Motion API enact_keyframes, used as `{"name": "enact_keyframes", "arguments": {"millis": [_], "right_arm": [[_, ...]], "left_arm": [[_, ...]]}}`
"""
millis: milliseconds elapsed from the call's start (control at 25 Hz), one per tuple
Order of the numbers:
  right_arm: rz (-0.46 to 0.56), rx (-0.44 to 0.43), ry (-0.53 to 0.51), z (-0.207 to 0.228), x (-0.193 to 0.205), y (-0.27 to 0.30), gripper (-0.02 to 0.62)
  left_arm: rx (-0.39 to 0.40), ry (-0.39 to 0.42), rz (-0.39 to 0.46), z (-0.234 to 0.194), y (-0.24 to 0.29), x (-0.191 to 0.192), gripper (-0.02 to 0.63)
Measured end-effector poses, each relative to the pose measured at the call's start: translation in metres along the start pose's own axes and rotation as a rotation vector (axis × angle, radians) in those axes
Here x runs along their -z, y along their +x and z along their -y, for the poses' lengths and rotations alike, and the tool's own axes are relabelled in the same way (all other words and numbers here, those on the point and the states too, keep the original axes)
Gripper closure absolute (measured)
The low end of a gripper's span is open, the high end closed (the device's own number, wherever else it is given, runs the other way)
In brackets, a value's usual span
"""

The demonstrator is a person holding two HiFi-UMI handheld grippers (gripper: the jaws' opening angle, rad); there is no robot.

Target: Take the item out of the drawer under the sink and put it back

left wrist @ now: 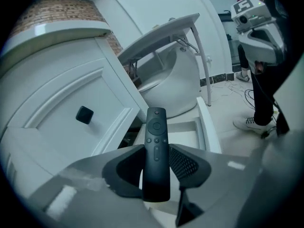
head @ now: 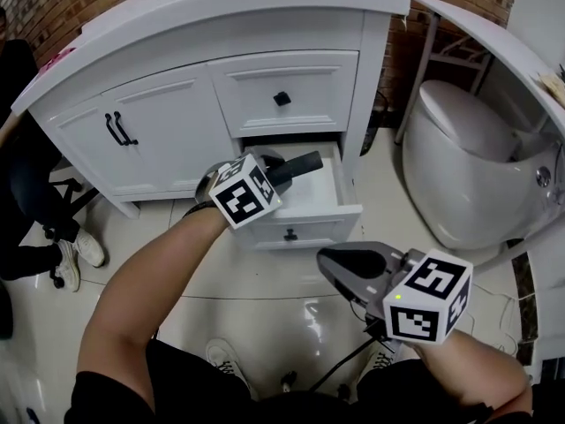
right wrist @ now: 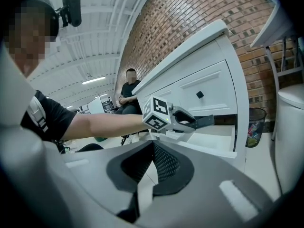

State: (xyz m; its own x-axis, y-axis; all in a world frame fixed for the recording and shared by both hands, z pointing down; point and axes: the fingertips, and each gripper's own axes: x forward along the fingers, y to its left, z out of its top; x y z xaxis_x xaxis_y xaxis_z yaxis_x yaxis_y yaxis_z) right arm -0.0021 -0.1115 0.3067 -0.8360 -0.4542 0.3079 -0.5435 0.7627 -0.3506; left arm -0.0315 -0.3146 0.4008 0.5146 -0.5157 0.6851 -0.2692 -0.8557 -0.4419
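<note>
- Left claw [head: 284, 171], centre frame: pinching black remote [head: 300, 163], held over open lower drawer [head: 346, 203] of white vanity [head: 168, 104].
- Right claw [head: 328, 261], lower right: pressed together, empty, apart from drawer.

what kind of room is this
Most likely a bathroom display set up inside a larger hall: a white sink vanity, a white toilet beside it, and a brick wall behind. The right gripper view shows a high ceiling with strip lights beyond.
</note>
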Motion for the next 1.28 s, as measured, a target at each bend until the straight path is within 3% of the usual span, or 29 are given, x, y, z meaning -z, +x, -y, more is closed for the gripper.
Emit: {"name": "enact_keyframes", "arguments": {"millis": [440,720,960,1280], "right_arm": [[-0.028,-0.016,0.028,0.007,0.008,0.006,0.592],[-0.034,-0.041,0.043,0.004,0.008,0.010,0.592],[-0.049,-0.052,0.058,0.004,0.014,0.012,0.592],[-0.051,-0.058,0.067,0.004,0.015,0.013,0.592]], "left_arm": [[0.046,0.038,-0.090,-0.018,0.059,0.020,0.439],[0.126,0.038,-0.129,-0.009,0.089,0.027,0.439],[0.203,0.101,-0.176,0.003,0.111,0.035,0.439],[0.267,0.094,-0.224,0.006,0.120,0.050,0.439]]}}
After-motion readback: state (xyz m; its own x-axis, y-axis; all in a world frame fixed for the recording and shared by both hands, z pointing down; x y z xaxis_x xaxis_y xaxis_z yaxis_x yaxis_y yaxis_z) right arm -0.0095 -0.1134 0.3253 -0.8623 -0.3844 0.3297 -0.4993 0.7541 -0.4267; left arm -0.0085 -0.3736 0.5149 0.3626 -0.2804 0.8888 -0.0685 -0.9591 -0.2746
